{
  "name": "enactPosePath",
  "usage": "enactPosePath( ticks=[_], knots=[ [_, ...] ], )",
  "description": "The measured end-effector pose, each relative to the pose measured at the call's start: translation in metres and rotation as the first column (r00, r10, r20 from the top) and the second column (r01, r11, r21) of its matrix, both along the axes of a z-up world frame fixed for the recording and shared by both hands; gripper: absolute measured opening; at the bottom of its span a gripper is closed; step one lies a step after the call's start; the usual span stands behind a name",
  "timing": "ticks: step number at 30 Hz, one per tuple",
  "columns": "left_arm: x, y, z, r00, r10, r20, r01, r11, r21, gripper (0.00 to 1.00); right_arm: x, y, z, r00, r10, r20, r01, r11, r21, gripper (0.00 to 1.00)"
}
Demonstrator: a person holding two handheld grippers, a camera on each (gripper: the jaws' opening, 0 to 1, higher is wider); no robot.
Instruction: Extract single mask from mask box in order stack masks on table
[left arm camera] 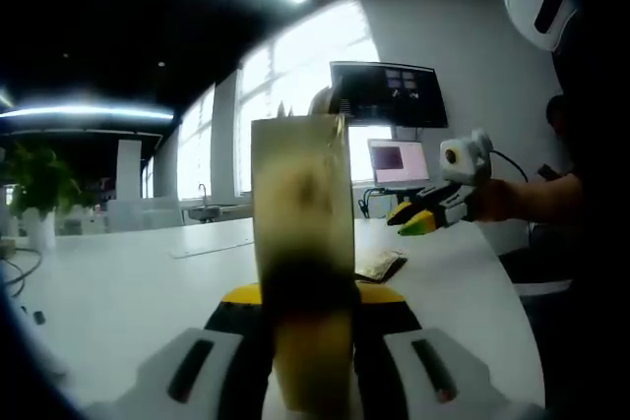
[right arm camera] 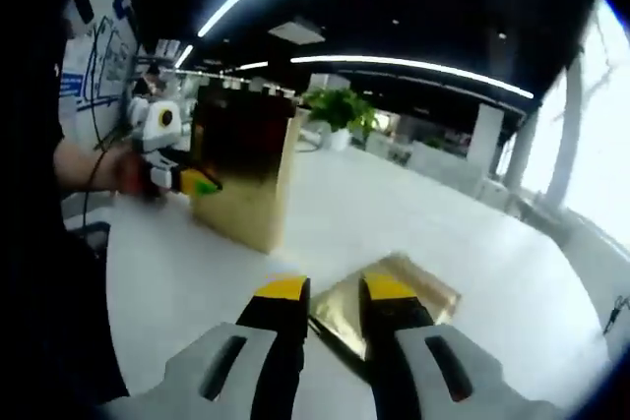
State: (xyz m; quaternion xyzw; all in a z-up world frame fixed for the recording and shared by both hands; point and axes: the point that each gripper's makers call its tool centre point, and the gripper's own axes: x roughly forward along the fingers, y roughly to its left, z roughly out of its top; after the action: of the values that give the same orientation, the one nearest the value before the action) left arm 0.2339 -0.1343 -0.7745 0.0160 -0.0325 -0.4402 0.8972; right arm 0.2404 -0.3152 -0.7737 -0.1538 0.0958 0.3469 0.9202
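A: Left gripper [left arm camera: 311, 294]?
B: Jaws clamp a tall golden mask box [left arm camera: 303, 253], upright, above the white table [left arm camera: 128, 292].
A: Behind it?
B: A flat golden mask packet [left arm camera: 379, 265] lies on the table, just right of the box. Farther right, the right gripper [left arm camera: 418, 218] hovers, held by a hand [left arm camera: 492, 200]. Laptop [left arm camera: 398, 162] and monitor [left arm camera: 386, 93] far right; plant [left arm camera: 37, 184] far left.

Gold mask box [right arm camera: 241, 169] stands upright on the table; a gold-wrapped mask [right arm camera: 394, 297], seemingly flat, lies nearby
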Motion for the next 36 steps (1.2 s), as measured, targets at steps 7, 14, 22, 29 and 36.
enactPosePath(
  ticks=[7,14,22,29,36],
  knots=[
    [0.0,0.0,0.0,1.0,0.002,0.0,-0.002,1.0,0.0,0.33,0.001,0.006,0.012,0.999,0.045,0.003,-0.045,0.997,0.067,0.2],
    [0.001,0.0,0.0,1.0,0.001,-0.001,-0.001,1.0,0.001,0.33,-0.001,0.022,0.03,0.997,0.076,-0.032,-0.065,0.963,0.262,0.33],
    [0.001,0.0,-0.001,1.0,0.0,-0.003,0.0,1.0,0.001,0.33,-0.002,0.026,0.05,0.995,0.093,0.046,-0.104,0.919,0.38,0.4],
    [0.001,0.0,-0.001,1.0,-0.002,-0.004,0.002,1.0,0.0,0.33,-0.001,0.021,0.047,0.996,0.08,0.026,-0.084,0.918,0.388,0.42],
    [0.001,0.0,-0.001,1.0,-0.001,-0.005,0.001,1.0,-0.001,0.33,0.002,0.014,0.053,0.997,0.06,0.052,-0.076,0.915,0.397,0.42]
  ],
)
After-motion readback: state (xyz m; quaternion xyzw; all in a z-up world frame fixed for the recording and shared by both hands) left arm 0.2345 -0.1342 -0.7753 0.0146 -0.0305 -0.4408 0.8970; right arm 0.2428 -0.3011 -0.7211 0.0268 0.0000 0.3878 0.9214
